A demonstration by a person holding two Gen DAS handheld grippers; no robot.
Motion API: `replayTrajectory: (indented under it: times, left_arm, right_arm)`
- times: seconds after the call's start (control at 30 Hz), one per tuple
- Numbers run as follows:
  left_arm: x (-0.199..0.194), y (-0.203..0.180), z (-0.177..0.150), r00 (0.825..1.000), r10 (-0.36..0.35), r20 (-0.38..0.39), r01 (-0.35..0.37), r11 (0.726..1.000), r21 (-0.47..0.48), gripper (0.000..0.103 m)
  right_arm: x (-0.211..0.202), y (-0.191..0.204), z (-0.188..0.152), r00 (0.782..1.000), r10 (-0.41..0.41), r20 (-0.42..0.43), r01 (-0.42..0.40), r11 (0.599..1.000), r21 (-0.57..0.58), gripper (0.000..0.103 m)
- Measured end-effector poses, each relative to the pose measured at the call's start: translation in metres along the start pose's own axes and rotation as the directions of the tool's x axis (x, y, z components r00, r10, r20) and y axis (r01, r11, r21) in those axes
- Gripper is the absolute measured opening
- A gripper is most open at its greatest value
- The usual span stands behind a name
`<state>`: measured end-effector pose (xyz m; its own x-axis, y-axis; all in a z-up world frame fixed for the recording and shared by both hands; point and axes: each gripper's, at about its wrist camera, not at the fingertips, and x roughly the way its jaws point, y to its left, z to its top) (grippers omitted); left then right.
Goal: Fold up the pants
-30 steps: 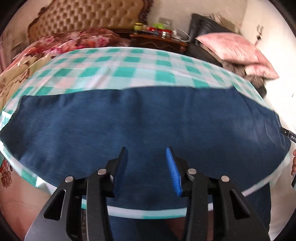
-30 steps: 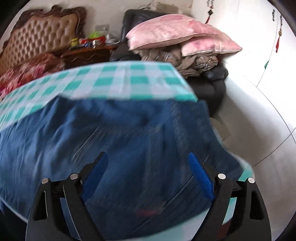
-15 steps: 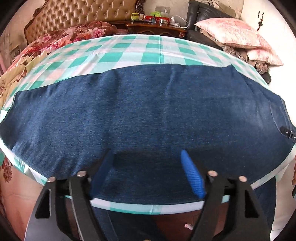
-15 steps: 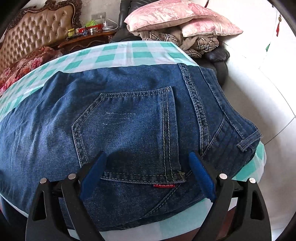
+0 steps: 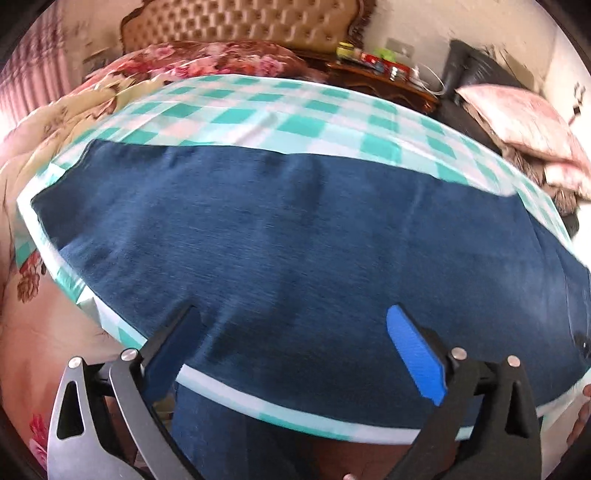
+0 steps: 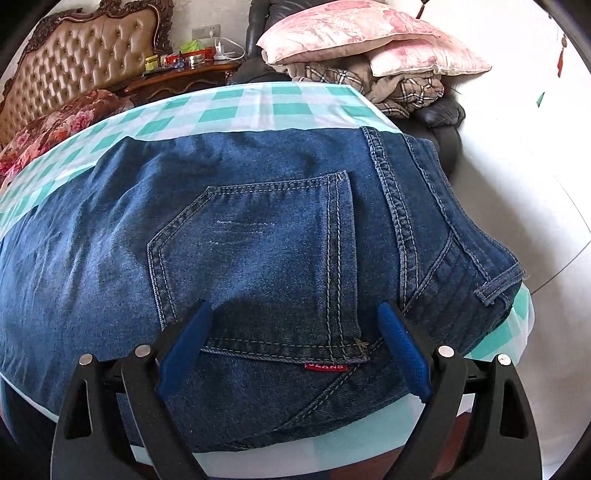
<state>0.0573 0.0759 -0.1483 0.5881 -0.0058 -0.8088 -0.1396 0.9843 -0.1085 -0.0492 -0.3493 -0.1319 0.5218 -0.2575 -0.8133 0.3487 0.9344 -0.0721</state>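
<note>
Moved: our left gripper [image 5: 295, 354] jaws opening, nothing between them
Right gripper [image 6: 291, 350]: wide, empty
Jeans [image 6: 258, 236]: below both, lengthwise left-right

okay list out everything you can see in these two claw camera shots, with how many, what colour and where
jeans: one, dark blue, spread flat across the table
tablecloth: one, teal and white check, under the jeans
headboard: one, tan tufted, far left
floral bedding: red and pink, before the headboard
nightstand: one, dark wood, small items on top
pillows: two, pink, stacked on folded blankets
left claw: black, blue pads, opening, nothing between
right claw: black, blue pads, open above the back pocket
</note>
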Motion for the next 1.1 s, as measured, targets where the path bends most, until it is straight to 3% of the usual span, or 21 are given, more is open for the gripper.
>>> replayTrajectory:
  times: [0.1,0.23,0.3,0.43,0.57,0.7,0.8,0.9,0.97,1.0,1.07,1.1]
  left_arm:
    - [0.002,0.015,-0.001,0.999,-0.009,0.044,0.009,1.0,-0.006,0.101]
    - [0.005,0.029,-0.005,0.996,-0.071,0.055,0.07,0.997,0.033,0.101]
    - [0.007,0.032,-0.007,0.993,-0.088,0.077,0.082,0.993,0.083,0.101]
    - [0.013,0.025,-0.012,0.995,-0.053,0.088,0.033,0.976,0.217,0.102]
    - [0.016,0.03,-0.009,0.994,-0.069,0.082,0.051,0.977,0.209,0.102]
    - [0.017,0.034,-0.006,0.996,-0.064,0.066,0.049,0.975,0.216,0.102]
    - [0.013,0.045,-0.005,0.995,-0.02,0.093,0.002,0.983,0.186,0.101]
    - [0.01,0.071,-0.002,0.995,-0.015,0.103,0.003,0.993,0.117,0.085]
    - [0.008,0.087,0.001,0.993,-0.003,0.117,-0.008,0.995,0.097,0.059]
    - [0.008,0.097,0.003,0.993,0.013,0.119,-0.024,0.996,0.09,0.054]
    - [0.007,0.118,0.008,0.992,0.008,0.124,-0.015,0.999,0.049,0.034]
    - [0.006,0.136,0.011,0.992,0.009,0.123,-0.009,1.0,0.002,0.032]
  right_arm:
    - [-0.014,0.004,0.002,1.0,-0.029,0.006,0.029,1.0,0.005,0.087]
    - [-0.039,0.04,0.002,0.998,0.004,0.061,0.002,0.995,-0.102,0.088]
    - [-0.052,0.076,0.004,0.996,0.055,0.077,-0.039,0.981,-0.191,0.088]
    - [-0.07,0.137,0.008,0.985,0.147,0.09,-0.118,0.956,-0.27,0.089]
    - [-0.072,0.21,0.013,0.949,0.313,0.026,-0.282,0.885,-0.371,0.092]
    - [-0.06,0.267,0.02,0.918,0.395,-0.042,-0.373,0.819,-0.435,0.092]
    - [-0.053,0.304,0.026,0.91,0.41,-0.06,-0.384,0.783,-0.489,0.092]
    - [-0.047,0.336,0.03,0.914,0.405,-0.034,-0.36,0.768,-0.53,0.092]
    - [-0.037,0.347,0.036,0.919,0.393,-0.027,-0.345,0.769,-0.539,0.092]
    - [-0.031,0.35,0.039,0.924,0.382,-0.03,-0.337,0.774,-0.537,0.092]
    - [-0.019,0.354,0.044,0.935,0.353,-0.034,-0.317,0.789,-0.526,0.091]
    - [-0.012,0.355,0.045,0.938,0.344,-0.044,-0.315,0.793,-0.521,0.091]
